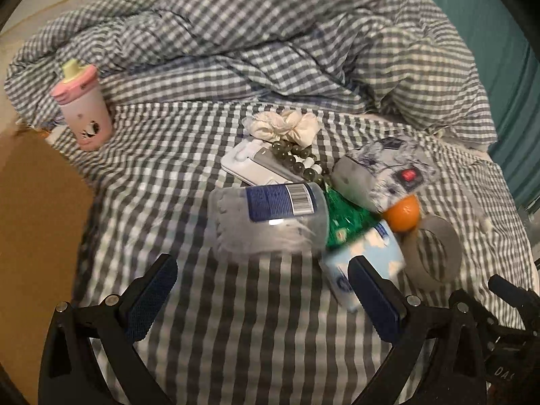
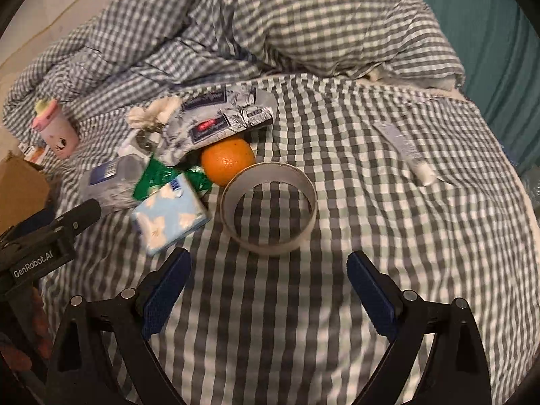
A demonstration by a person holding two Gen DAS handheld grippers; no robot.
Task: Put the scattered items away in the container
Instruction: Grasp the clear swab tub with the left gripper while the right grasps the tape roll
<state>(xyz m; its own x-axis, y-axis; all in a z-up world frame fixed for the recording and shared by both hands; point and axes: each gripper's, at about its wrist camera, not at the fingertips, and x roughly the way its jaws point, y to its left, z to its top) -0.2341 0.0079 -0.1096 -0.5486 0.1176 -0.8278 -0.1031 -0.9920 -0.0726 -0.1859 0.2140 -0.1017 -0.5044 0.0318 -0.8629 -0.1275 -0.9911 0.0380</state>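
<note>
**Gingham bed, clutter heaped mid-sheet, both grippers empty**

Left wrist view: left gripper [image 1: 261,275] hangs over the checked sheet [image 1: 189,320], jaws wide apart, nothing between them. Just ahead lies a clear plastic bottle [image 1: 266,217] on its side, blue label up. Touching its right: green wrapper [image 1: 344,219], then light blue tissue pack [image 1: 368,256] by the right fingertip. Orange [image 1: 401,214] sits beside a grey tape ring [image 1: 435,249], under a printed grey pouch [image 1: 384,172]. Behind the bottle: bead string [image 1: 300,160] across a white flat item [image 1: 249,163], white scrunchie [image 1: 287,126]. Pink cup [image 1: 84,111] stands upright, well apart at left. Cardboard box [image 1: 37,236] at the left edge; interior not visible.

Right wrist view: right gripper [image 2: 268,280] jaws apart, empty, tape ring [image 2: 268,204] just ahead. Orange [image 2: 227,160] touches the ring's far rim. Tissue pack [image 2: 170,217] left of the ring. A small tube [image 2: 405,146] lies alone at right. Box corner [image 2: 20,189] at left.
</note>
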